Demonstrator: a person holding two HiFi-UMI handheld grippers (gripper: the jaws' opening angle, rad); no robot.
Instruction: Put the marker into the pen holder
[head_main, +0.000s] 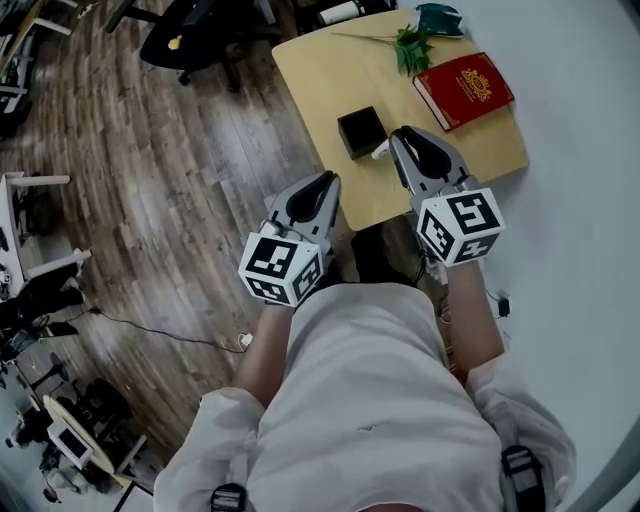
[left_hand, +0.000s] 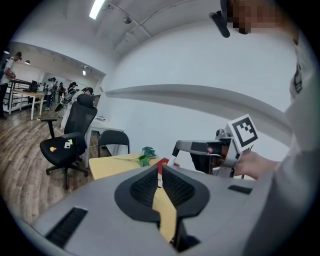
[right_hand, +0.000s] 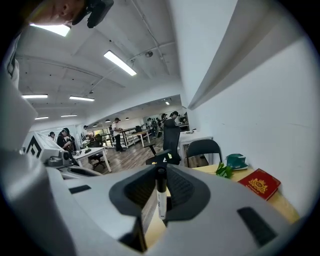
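While the left gripper (head_main: 322, 186) hangs back with its fingers closed on nothing, the right gripper (head_main: 405, 146) clamps the marker (right_hand: 160, 197) crosswise — its white end pointing at the pen holder (head_main: 361, 131), just beside it on the table (head_main: 310, 60).

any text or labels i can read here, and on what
No words can be read anywhere.
Red book: gold emblem and print on the cover, too small to read.
Marker: no legible print on its barrel.
Cubes: black-and-white square patterns only, no letters.
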